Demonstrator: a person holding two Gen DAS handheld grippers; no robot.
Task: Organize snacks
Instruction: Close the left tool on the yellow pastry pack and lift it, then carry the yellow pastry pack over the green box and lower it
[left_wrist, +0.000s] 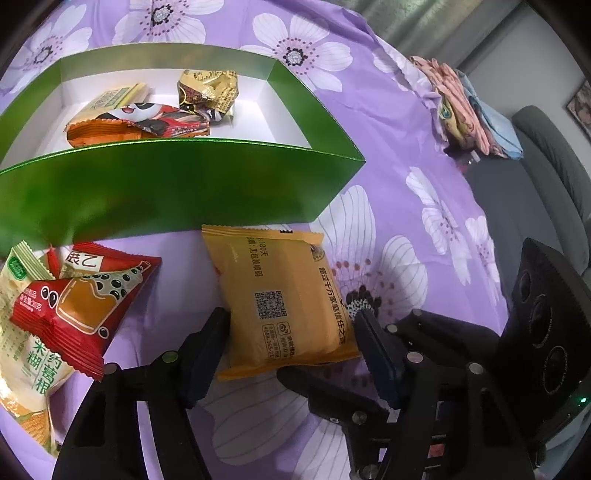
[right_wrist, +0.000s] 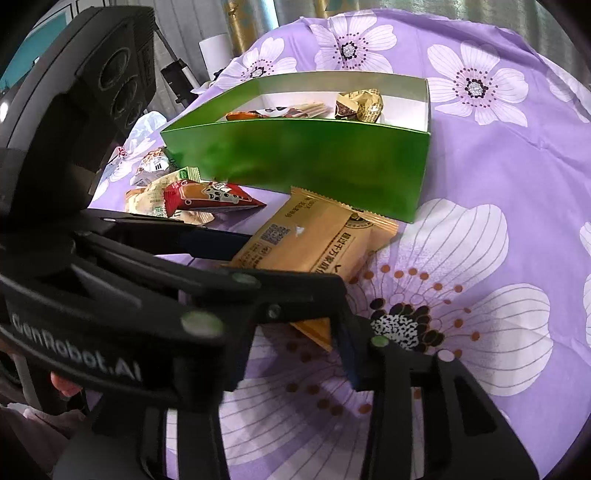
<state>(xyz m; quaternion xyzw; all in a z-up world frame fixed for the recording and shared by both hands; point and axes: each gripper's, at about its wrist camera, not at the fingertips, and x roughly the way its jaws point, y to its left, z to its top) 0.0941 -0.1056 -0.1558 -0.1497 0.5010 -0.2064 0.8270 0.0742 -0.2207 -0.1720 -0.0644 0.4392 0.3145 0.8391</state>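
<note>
While clamped, packet (left_wrist: 284, 299) beside box (left_wrist: 177, 184)

A green box (left_wrist: 177, 184) of thin card is seen, its outer walls glossy with a metallic sheen and its inside plain matt white. In front of the box an orange snack packet (left_wrist: 284, 299) of smooth plastic film is laid, softly shiny, with crimped, saw-toothed end seals. To the left of the box a red packet (left_wrist: 79, 306) of glossier film is found, over a pale cream wrapper (left_wrist: 22, 332). Inside the box a crinkled gold foil wrapper (left_wrist: 208, 92) is kept. The box is carried by a purple flowered cloth (left_wrist: 388, 184), matt and lightly creased. The left claw (left_wrist: 291, 332) and right claw (right_wrist: 295, 354) are made of matt black plastic with small bright metal pins.
</note>
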